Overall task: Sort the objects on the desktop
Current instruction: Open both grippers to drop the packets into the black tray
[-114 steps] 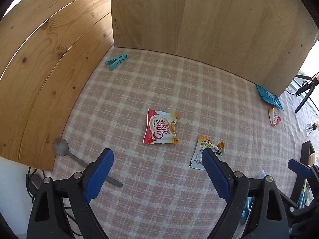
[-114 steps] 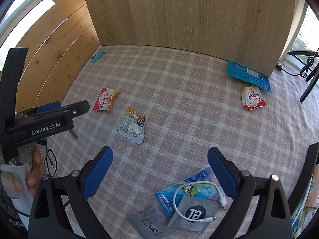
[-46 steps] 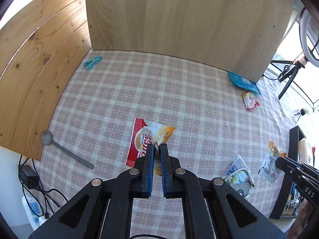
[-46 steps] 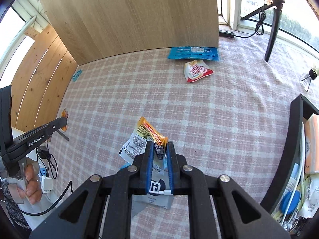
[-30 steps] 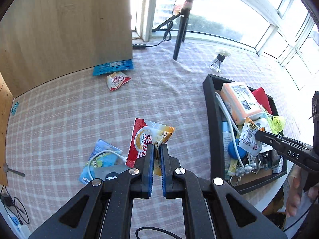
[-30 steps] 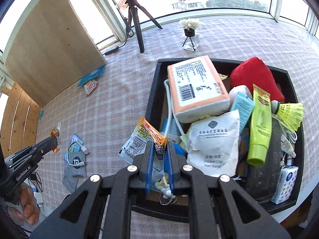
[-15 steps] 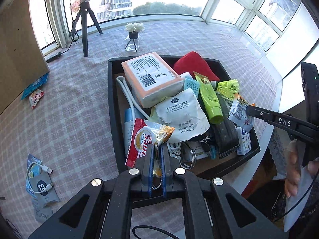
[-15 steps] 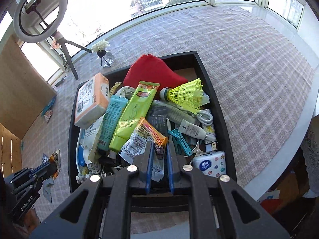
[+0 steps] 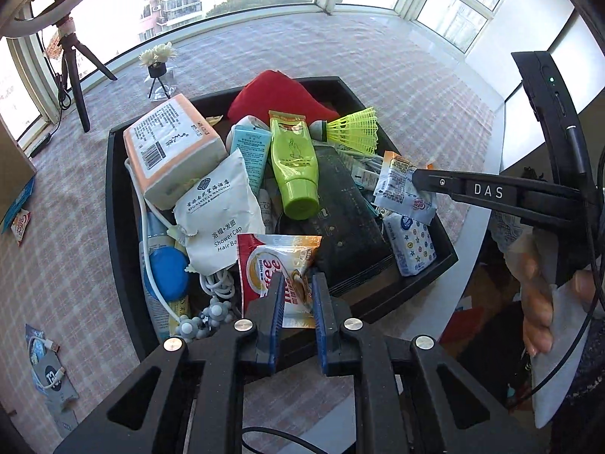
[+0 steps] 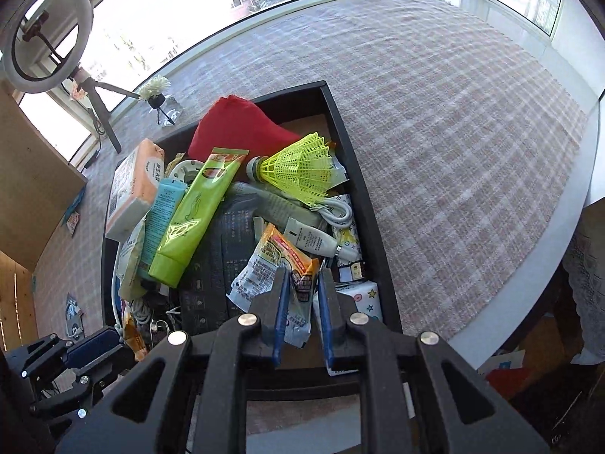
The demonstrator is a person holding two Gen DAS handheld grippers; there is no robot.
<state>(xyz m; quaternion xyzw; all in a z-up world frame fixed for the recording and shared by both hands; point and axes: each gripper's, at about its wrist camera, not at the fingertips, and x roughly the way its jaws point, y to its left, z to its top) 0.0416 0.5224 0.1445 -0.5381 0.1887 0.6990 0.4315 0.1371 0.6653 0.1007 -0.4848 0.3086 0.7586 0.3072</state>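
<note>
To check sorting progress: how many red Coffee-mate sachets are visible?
2. One Coffee-mate sachet between the opening left tongs, above the black tray; the second sachet on the tablecloth, far left. Others may be hidden.

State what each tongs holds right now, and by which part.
Both tongs are opening over the black tray. Red-and-white creamer sachet hangs between the left tongs, orange-topped white sachet between the right tongs; lower edges, grip loosening.

Two black handheld grippers with blue pads

The left gripper (image 9: 295, 295) and right gripper (image 10: 303, 295) show silver screws; white "DAS" lettering marks the right one's arm, near the tray (image 9: 113, 204).
</note>
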